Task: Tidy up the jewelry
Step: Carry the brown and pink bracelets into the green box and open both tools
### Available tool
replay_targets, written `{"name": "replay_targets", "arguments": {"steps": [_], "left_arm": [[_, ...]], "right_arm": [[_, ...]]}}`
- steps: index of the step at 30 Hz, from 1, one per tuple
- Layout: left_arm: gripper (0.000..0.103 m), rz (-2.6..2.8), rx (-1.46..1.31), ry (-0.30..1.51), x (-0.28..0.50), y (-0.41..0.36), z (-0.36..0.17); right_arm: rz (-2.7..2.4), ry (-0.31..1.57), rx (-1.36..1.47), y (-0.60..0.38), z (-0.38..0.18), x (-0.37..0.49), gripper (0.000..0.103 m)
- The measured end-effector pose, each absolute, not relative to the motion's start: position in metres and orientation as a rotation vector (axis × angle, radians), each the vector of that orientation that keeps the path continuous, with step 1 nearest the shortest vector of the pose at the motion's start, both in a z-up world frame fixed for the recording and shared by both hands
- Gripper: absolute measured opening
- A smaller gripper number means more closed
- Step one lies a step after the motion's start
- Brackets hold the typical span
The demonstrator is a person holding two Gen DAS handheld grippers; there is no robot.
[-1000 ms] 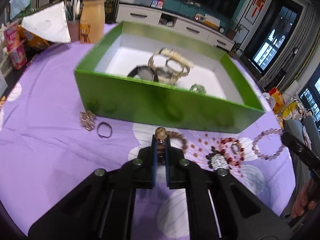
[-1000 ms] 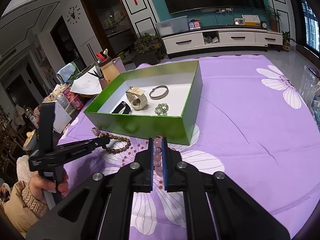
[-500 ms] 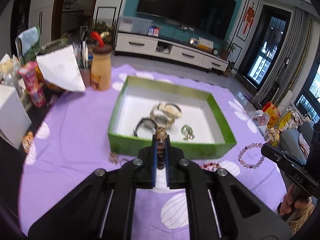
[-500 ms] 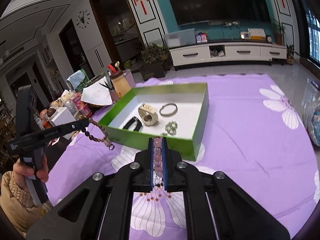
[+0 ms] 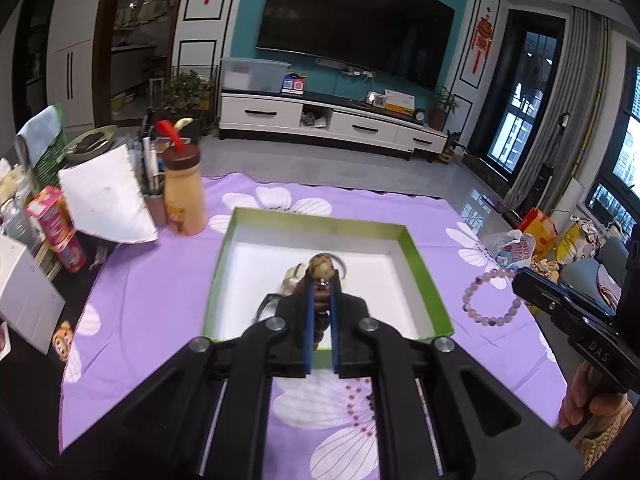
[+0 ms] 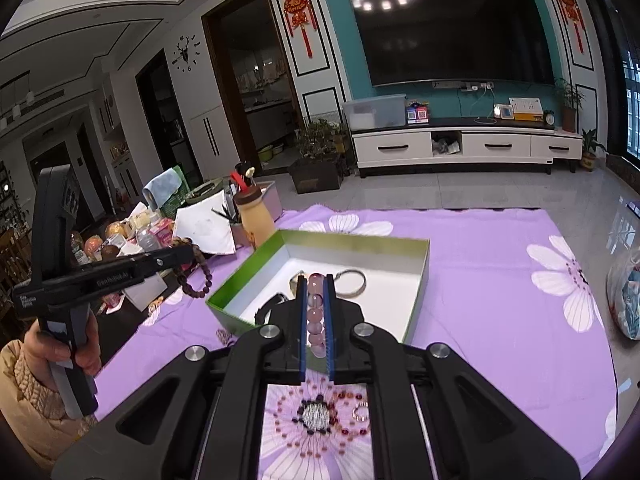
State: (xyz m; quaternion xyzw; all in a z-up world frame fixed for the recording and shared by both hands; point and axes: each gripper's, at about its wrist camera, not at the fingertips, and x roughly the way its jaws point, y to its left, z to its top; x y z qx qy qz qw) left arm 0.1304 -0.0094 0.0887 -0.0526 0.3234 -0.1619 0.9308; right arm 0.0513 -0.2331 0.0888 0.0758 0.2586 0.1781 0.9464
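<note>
My left gripper (image 5: 321, 286) is shut on a brown wooden bead bracelet (image 5: 321, 267), whose large tan bead sticks out above the fingertips. It hangs in the air over the near side of the green box (image 5: 424, 264). In the right wrist view the same bracelet (image 6: 196, 280) dangles from the left gripper (image 6: 188, 254). My right gripper (image 6: 315, 280) is shut on a pink bead bracelet (image 6: 315, 308), which hangs as a loop (image 5: 490, 298) to the right of the box. The box (image 6: 416, 304) holds a metal bangle (image 6: 350, 282), a pale watch and a black band (image 6: 268, 306).
A sparkly brooch (image 6: 316, 414) and a small ring (image 6: 360, 412) lie on the purple flowered cloth near me. A tan bottle (image 5: 183, 196), white paper (image 5: 106, 200) and snack packs crowd the left. A plastic bag (image 6: 628, 300) sits at the right edge.
Both grippers have risen, lifting their bracelets off the cloth. The box and table now look smaller and lower in both views.
</note>
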Motion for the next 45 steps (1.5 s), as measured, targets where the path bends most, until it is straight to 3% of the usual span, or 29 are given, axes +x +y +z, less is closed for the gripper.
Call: {"name": "replay_targets", "arguments": {"steps": [9,26,41,43,45], "left_arm": [[0.006,-0.354,-0.104,0.719,0.170,-0.038,0.072],[0.006,-0.319,-0.045,0.882,0.218,-0.070,-0.004],[0.006,-0.295,-0.061,0.918,0.226,-0.067,-0.019],[0.007,-0.287,-0.062,0.916,0.227,-0.065,-0.019],[0.015,-0.283,-0.071,0.916,0.227,-0.062,-0.018]], "right_arm": [[0.345,0.543,0.142,-0.234,0.084,0.086,0.007],[0.306,0.702,0.108,-0.227,0.025,0.147,0.007],[0.286,0.804,0.085,-0.220,-0.009,0.166,0.007],[0.278,0.808,0.094,-0.222,-0.009,0.168,0.016],[0.268,0.801,0.121,-0.227,-0.009,0.168,0.029]]}}
